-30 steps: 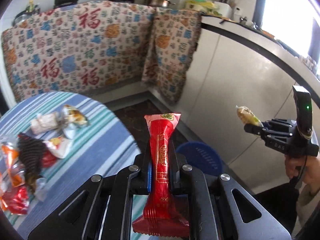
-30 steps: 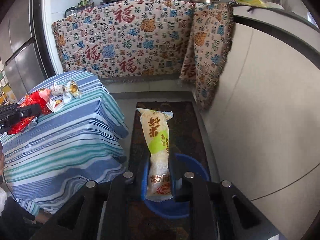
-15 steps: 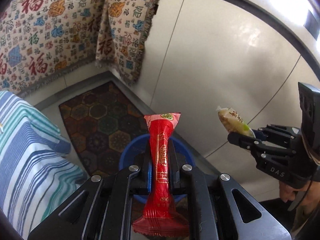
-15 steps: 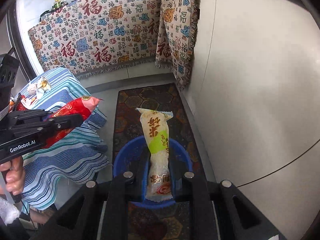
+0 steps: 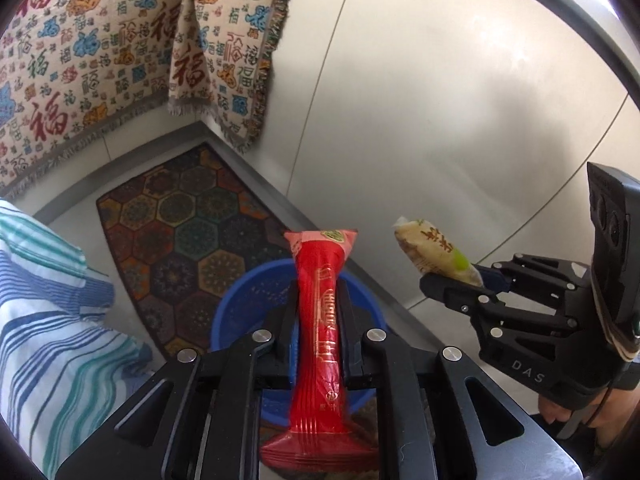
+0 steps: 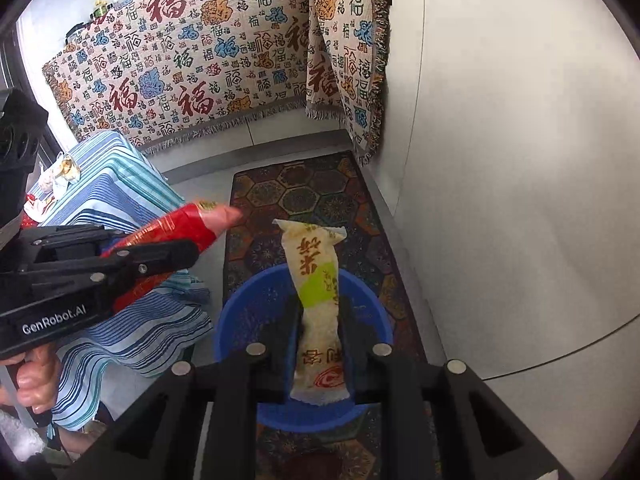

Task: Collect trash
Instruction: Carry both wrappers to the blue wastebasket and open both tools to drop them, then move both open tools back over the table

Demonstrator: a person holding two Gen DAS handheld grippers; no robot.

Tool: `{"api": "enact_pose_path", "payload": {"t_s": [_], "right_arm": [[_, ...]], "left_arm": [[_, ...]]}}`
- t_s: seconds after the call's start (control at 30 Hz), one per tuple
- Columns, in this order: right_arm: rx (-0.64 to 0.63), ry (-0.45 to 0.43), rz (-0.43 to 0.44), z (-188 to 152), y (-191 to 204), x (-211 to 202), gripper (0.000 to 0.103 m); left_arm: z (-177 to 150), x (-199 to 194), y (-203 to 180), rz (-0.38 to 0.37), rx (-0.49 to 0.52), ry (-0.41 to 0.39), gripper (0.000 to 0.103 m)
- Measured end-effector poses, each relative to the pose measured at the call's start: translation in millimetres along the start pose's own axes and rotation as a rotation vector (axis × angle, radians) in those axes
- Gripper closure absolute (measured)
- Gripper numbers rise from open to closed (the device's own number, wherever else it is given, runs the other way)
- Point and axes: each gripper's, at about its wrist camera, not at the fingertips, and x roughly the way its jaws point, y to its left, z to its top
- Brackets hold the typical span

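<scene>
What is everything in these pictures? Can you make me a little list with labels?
left tongs: closed on the red wrapper
right tongs: jaws have just been opening a bit, the pale yellow wrapper is between them
bin: blue basin on the floor, below both wrappers
floor: patterned mat under the basin
table: striped tablecloth, more wrappers on top
wall side: cloth with red characters hanging over the counter
step not yet done: neither wrapper is in the basin

Pale cabinet panels (image 5: 440,100) beside patterned hanging cloth (image 6: 200,68) — hexagon-patterned rug (image 5: 180,232) on grey floor, striped tablecloth (image 6: 132,332) left.
</scene>
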Motion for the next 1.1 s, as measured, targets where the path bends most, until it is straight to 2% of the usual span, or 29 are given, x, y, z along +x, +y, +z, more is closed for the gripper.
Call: {"api": "enact_pose_path", "payload": {"t_s": [0.03, 0.1, 0.13, 0.17, 0.37, 0.67, 0.87, 1.1], "right_arm": [[0.006, -0.002, -0.003, 0, -1, 1, 0.078], [0.019, -0.019, -0.005, 0, -7, 0, 0.066], [0.023, -0.025, -0.004, 0, -9, 0, 0.065], [0.029, -0.029, -0.006, 1, -11, -1, 0.065], [0.048, -0.096, -0.016, 6, -15, -12, 0.065], [0.003, -0.219, -0.064, 12, 10, -41, 0.065], [-0.089, -0.302, -0.052, 17, 66, -60, 0.065], [-0.183, -0.323, 0.052, 8, 158, -72, 0.064]], "left_arm": [[1, 4, 1, -0.004, 0.0, 0.004, 0.084], [3, 8, 1, -0.006, -0.003, 0.002, 0.064], [4, 9, 0, 0.001, -0.004, -0.006, 0.05], [5, 10, 0, 0.005, -0.005, -0.016, 0.046], [7, 4, -1, 0.009, -0.005, -0.039, 0.043], [-21, -54, 12, 0.056, -0.021, -0.111, 0.041], [-59, -119, 35, 0.125, -0.044, -0.169, 0.041], [-119, -185, 87, 0.277, -0.115, -0.208, 0.04]]}}
